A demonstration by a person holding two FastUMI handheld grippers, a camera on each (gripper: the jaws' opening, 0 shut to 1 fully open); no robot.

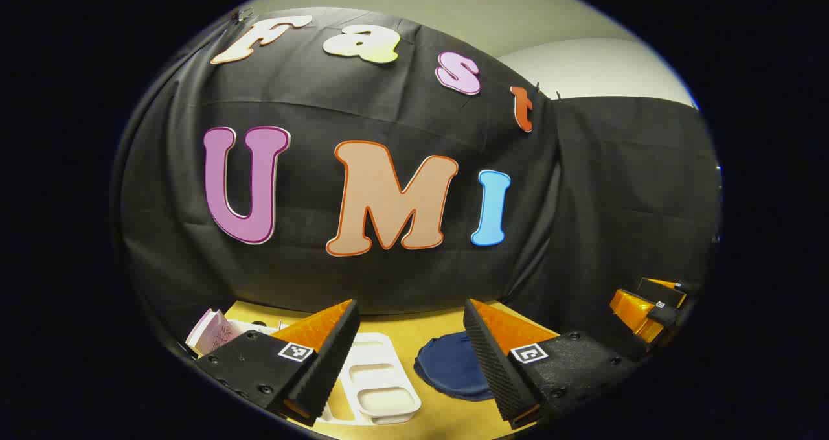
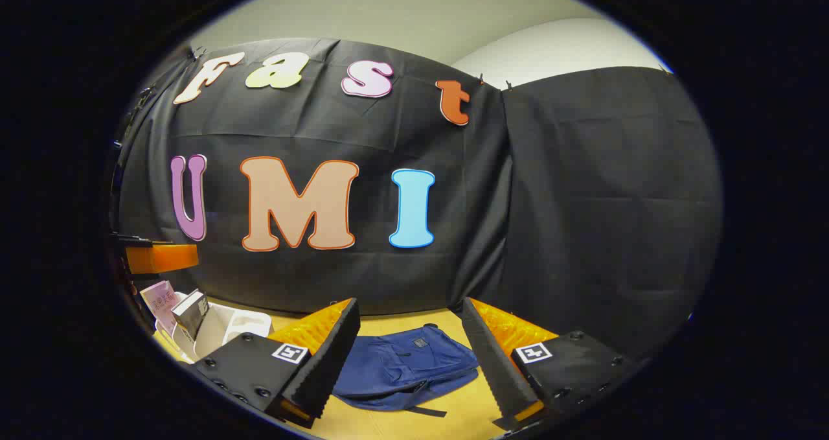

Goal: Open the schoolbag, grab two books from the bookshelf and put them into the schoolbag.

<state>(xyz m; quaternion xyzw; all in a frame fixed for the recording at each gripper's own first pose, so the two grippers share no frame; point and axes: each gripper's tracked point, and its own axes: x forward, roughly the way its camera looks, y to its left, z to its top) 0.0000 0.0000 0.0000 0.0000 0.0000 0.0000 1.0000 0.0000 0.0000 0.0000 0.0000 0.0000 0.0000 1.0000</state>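
The dark blue schoolbag point(image 2: 405, 365) lies flat on the yellow table, seen between the fingers of my right gripper point(image 2: 410, 302), which hangs open and empty above it. To its left stands a white bookshelf point(image 2: 236, 326) holding a pink book point(image 2: 160, 297) and a dark-covered book point(image 2: 191, 310). In the left gripper view, my left gripper point(image 1: 409, 305) is also open and empty above the table. Below it are the white bookshelf point(image 1: 382, 382), the schoolbag point(image 1: 453, 365) to the right, and a pink book point(image 1: 212, 331) at the far left.
The yellow table point(image 1: 401, 330) ends at the black cloth wall behind. The right gripper point(image 1: 647, 307) shows at the right edge of the left gripper view. The left gripper point(image 2: 158, 257) shows at the left edge of the right gripper view, above the books.
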